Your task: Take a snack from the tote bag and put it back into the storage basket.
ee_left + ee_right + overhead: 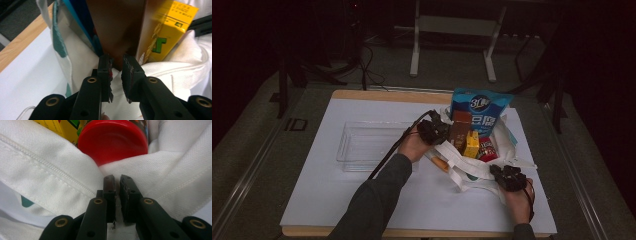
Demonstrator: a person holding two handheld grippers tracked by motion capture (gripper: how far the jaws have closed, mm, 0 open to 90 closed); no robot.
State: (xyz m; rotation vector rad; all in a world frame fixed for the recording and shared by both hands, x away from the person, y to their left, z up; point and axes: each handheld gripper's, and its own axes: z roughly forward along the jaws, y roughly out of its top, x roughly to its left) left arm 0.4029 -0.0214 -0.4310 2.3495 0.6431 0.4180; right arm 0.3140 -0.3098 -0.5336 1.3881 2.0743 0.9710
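Left gripper [117,62]: your jaws stand close together on the lower edge of the brown box [117,30], pinching only its corner. The box stands upright in the mouth of the white tote bag [472,167], between the blue snack pouch [479,107] and the yellow carton [166,30].

Right gripper [117,181]: jaws nearly together, clamped on a fold of the bag's cloth just below the red-lidded jar [112,141], pinning the bag to the white surface [362,200].

Clear tray [372,145] lies to the left, near your left hand.

Risks:
- Your grip on the box is shallow; it may twist or slip out as you lift.
- The yellow carton leans against the box and may drag out or topple.
- If the cloth slips from your right gripper, the bag rides up with the box.
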